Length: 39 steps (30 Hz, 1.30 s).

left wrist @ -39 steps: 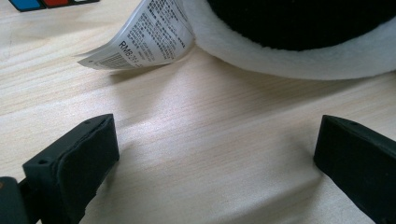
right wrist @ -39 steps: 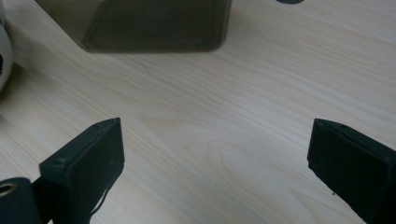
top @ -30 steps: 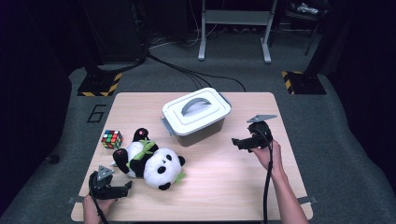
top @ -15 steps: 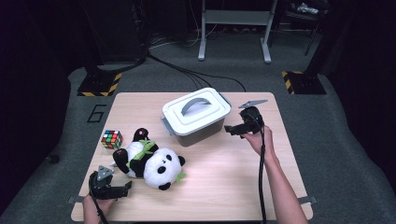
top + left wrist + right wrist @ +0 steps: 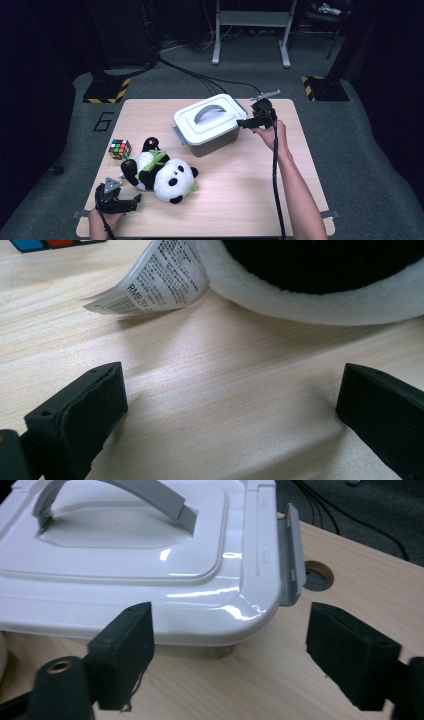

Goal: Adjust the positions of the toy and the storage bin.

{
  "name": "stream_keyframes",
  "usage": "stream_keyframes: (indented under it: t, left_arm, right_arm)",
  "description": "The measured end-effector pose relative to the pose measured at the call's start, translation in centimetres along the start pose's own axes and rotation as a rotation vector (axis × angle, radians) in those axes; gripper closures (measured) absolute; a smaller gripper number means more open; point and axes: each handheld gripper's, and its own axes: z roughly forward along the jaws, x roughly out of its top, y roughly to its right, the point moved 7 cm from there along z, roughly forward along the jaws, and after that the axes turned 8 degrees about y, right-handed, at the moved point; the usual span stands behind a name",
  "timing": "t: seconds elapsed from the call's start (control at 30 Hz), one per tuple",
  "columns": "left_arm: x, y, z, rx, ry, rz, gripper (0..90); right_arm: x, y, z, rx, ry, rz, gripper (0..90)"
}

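Note:
A white lidded box [image 5: 210, 125] with a grey handle [image 5: 120, 495] stands at the back middle of the table. My right gripper [image 5: 245, 122] is open, just at the box's right corner; its jaws straddle the corner [image 5: 225, 615] below the grey side latch [image 5: 292, 555]. A plush panda [image 5: 160, 172] lies on its back at the front left. My left gripper [image 5: 131, 202] rests open on the table in front of the panda; its view has the white plush edge [image 5: 310, 300] and a sewn label [image 5: 155, 280] just ahead.
A colour cube [image 5: 120, 149] sits left of the panda. A round cable hole [image 5: 317, 575] pierces the table [image 5: 250, 200] behind the latch. Cables and stand legs lie on the floor beyond the far edge.
My right gripper has moved from the table's right side forward and left up to the box's right corner. The left gripper and panda stayed put.

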Motion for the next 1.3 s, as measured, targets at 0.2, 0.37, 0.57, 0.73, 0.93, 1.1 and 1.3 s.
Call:
stream_keyframes:
  t: [0.2,0.37,0.57,0.73,0.93,1.1,1.3]
  left_arm:
    - [0.0,0.0,-0.1,-0.009,-0.017,0.004,0.0]
    - [0.0,0.0,-0.1,-0.008,-0.016,0.002,0.0]
    - [0.0,0.0,-0.1,-0.008,-0.018,0.003,0.0]
    - [0.0,0.0,-0.1,-0.008,-0.017,0.003,0.0]
    - [0.0,0.0,0.0,0.000,0.000,-0.001,0.0]
    - [0.0,0.0,0.0,0.000,-0.001,-0.001,0.0]
    - [0.0,0.1,0.0,-0.002,-0.005,-0.005,0.0]
  right_arm:
    - [0.8,0.7,1.1,-0.029,-0.013,-0.003,38.3]
    - [1.2,1.3,1.9,-0.028,-0.024,0.020,49.9]
    - [1.4,1.7,2.9,-0.032,-0.053,0.021,55.0]
    - [1.5,1.8,3.1,-0.042,-0.039,0.045,64.5]
    - [1.4,1.7,2.9,-0.068,-0.059,0.054,66.0]
    - [1.3,1.3,2.6,-0.105,-0.077,0.073,66.3]
    - [0.9,0.8,2.1,-0.131,-0.092,0.101,66.3]
